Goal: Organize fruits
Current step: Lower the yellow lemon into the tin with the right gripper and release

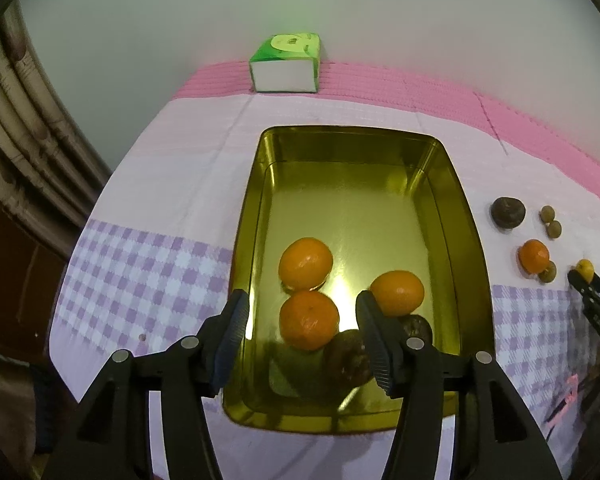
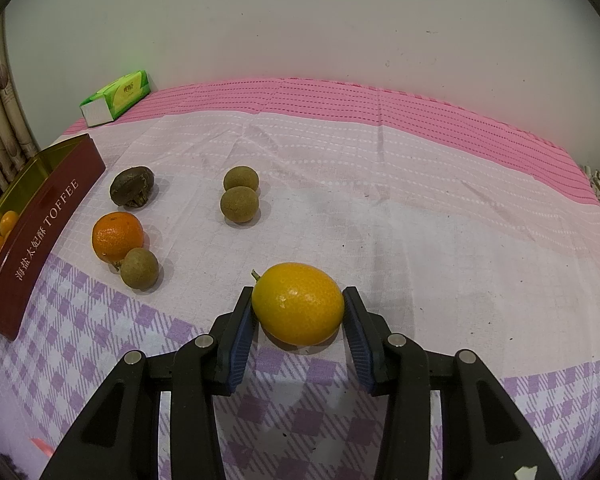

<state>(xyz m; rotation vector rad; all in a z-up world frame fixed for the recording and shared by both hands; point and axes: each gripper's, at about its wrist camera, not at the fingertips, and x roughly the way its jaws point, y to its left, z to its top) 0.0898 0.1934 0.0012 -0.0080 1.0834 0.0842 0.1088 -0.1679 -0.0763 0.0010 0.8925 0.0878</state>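
Between the right gripper's (image 2: 298, 322) blue pads sits a yellow kumquat-like fruit (image 2: 298, 308), resting on the checked tablecloth (image 2: 420, 240). The pads touch or all but touch its two sides, so the jaws appear closed on it; the hold looks meant for carrying it over to the tin (image 2: 40, 216), which stands to the left of the loose fruit in this view.

Over that tin, the left gripper (image 1: 302, 328) hangs with its jaws apart and nothing between the pads. One orange (image 1: 309, 319) lies below the gap, untouched, which suits a fruit just set down in the gold-lined tin (image 1: 452, 184).

Counted from the left wrist view, the tin holds three oranges: that near one, a second (image 1: 305, 263) just behind it, and a third (image 1: 397, 293) to the right. Two dark brown round fruits (image 1: 350, 354) lie at the near end, and something greenish beside them is too dim to name.

Still loose on the cloth, by the right wrist view: one orange (image 2: 117, 236), one dark brown fruit (image 2: 132, 191), and three small olive-brown round fruits, a touching pair (image 2: 240, 194) and a single (image 2: 139, 268) against the orange. With the yellow one, six fruits remain outside, so the sorting seems near halfway.

A green tissue pack (image 1: 286, 62) stands at the far edge by the wall, clear of the work.
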